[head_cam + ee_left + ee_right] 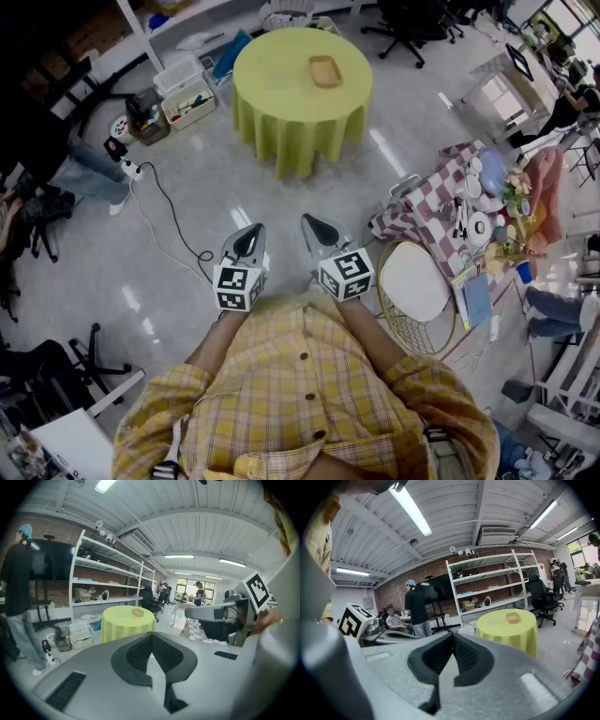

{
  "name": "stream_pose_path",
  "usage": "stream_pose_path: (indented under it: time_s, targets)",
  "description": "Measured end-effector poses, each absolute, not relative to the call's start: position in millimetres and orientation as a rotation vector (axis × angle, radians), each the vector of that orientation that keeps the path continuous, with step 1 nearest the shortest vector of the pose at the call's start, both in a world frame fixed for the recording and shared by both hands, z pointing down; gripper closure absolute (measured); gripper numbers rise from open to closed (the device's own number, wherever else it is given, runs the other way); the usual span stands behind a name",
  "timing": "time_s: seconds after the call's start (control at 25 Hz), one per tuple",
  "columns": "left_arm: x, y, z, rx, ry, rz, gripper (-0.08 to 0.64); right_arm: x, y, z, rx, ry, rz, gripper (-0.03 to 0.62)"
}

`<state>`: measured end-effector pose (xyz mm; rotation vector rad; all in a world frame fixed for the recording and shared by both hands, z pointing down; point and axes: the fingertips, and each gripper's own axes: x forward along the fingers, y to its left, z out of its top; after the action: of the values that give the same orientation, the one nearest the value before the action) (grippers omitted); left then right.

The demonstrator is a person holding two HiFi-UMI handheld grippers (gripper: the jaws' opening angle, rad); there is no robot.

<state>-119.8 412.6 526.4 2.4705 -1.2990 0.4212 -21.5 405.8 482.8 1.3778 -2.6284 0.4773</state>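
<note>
yellow table [300, 80], one; grippers [251, 234] [312, 223], two

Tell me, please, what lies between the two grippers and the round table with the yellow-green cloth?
Only bare glossy grey floor, as the head view shows; a black cable runs left of that stretch.

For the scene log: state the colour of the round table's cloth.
Yellow-green tablecloth, clearest in the head view.

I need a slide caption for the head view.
Left gripper and right gripper, both shut, point toward a yellow-green table bearing a tray.
</note>
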Motion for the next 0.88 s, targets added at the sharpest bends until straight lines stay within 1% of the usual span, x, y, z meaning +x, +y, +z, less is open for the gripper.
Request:
stream_pose_path:
  time_s: [0.48,0.88]
  targets:
    - [-90.8,414.5,520.9,2.486,-1.324,0.426,0.555,5.4,410.5,480.7,1.355,-2.665,0.475,0.595]
    - [-42.3,427.7,526.1,2.457,-1.383,0.475,0.555,57.8,421.0,489.6,1.319,-2.672,0.463,0.594]
